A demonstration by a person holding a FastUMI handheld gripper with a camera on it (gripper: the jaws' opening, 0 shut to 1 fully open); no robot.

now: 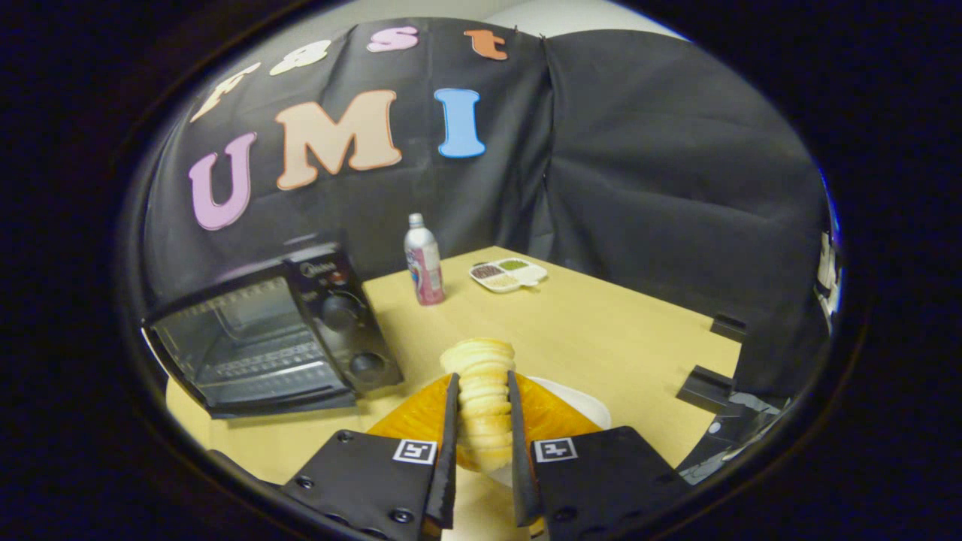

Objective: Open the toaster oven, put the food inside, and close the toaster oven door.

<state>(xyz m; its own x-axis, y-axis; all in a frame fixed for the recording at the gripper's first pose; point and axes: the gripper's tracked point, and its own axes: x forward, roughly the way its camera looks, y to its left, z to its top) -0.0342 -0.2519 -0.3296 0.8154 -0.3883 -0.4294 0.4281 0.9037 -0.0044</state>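
The black two-finger gripper is clamped on a pale ridged croissant-like pastry — both fingers press its sides. Beneath it lie an orange translucent mat and a white plate on the light wooden table. The black toaster oven stands ahead, left of the fingers — door lowered. Beyond it are a pink-labelled bottle and a white divided dish.
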